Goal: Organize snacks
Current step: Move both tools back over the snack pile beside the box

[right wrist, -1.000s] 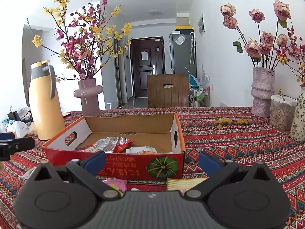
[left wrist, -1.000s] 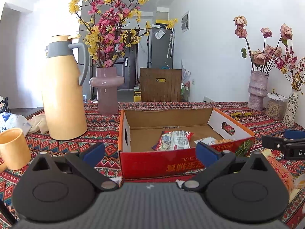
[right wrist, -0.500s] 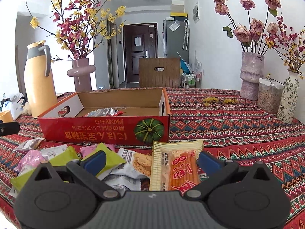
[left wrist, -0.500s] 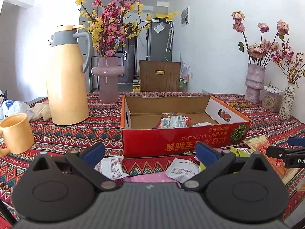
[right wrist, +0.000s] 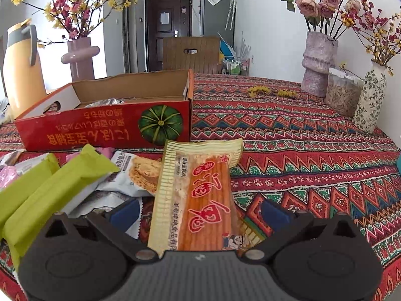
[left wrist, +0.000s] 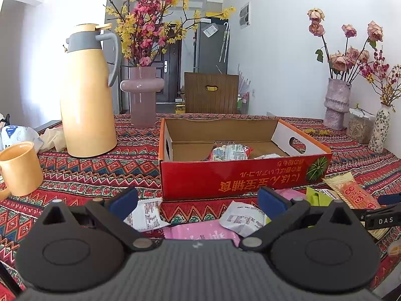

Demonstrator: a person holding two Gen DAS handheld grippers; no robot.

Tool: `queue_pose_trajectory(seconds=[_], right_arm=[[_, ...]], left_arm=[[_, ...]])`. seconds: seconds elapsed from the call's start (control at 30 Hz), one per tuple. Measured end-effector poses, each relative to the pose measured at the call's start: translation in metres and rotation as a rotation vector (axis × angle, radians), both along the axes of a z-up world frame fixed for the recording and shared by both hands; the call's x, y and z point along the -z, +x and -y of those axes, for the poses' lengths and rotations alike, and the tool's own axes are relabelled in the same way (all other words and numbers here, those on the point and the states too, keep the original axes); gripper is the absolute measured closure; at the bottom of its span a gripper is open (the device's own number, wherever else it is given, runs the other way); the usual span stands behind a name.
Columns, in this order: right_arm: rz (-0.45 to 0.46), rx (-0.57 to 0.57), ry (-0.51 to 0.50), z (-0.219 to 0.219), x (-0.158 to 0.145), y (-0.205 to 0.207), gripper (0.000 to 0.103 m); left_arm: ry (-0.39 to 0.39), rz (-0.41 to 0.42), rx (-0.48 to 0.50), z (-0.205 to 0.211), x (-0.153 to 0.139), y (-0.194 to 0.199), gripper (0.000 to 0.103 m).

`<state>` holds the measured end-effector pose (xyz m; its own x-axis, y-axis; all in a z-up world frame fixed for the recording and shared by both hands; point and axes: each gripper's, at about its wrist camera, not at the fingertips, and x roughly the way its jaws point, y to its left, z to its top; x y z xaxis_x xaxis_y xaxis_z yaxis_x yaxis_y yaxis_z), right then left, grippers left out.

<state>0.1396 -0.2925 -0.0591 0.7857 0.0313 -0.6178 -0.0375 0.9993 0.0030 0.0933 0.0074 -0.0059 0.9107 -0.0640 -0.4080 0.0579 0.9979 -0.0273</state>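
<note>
My right hand-held gripper sits low over the table with its jaws spread wide, and the yellow-and-orange snack packet lies directly between them, running lengthwise away from me toward the red cardboard box. Its long axis lines up with my fingers, so the pads face its two long edges, though neither pad seems to touch it yet; I judge a straight close would pinch it across its narrow width. The packet's far end stops just short of the box's front wall, beside the pumpkin picture.

My left hand-held gripper is also open and empty, hovering over a loose pile: a white wrapper, a pink packet and another white wrapper. The box stands just beyond them and already holds a few wrapped snacks.

The right hand is clearly the nearer one to the long packet. To its left lie two green packets, overlapping other wrappers, close enough that my left pad could brush them.
</note>
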Motion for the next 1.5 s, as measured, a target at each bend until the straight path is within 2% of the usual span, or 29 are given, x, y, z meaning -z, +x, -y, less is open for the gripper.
queue_pose_trajectory(seconds=[0.23,0.6,0.67,0.8,0.87,0.93,1.03,1.5], right_arm=[[-0.055,0.041,0.018,0.007,0.009,0.016,0.0],[-0.046,0.019,0.023,0.009,0.01,0.019,0.0],[-0.042,0.017,0.027,0.008,0.01,0.018,0.003],[-0.022,0.009,0.036,0.009,0.005,0.013,0.034],[-0.021,0.003,0.046,0.012,0.003,0.011,0.04],[-0.019,0.008,0.041,0.013,0.002,0.01,0.052],[-0.009,0.015,0.068,0.019,0.0,0.008,0.064],[0.078,0.03,0.065,0.018,-0.013,-0.003,0.075]], left_arm=[[-0.002,-0.012,-0.01,-0.002,0.002,0.006,0.0],[-0.003,-0.036,-0.019,-0.003,0.006,0.009,0.0],[-0.004,-0.035,-0.019,-0.004,0.006,0.009,0.0],[-0.01,-0.037,-0.026,-0.007,0.007,0.009,0.0],[-0.014,-0.039,-0.027,-0.009,0.007,0.009,0.0],[-0.016,-0.039,-0.026,-0.01,0.007,0.009,0.0],[-0.017,-0.039,-0.026,-0.01,0.007,0.008,0.0],[-0.02,-0.04,-0.051,-0.018,0.006,0.008,0.0]])
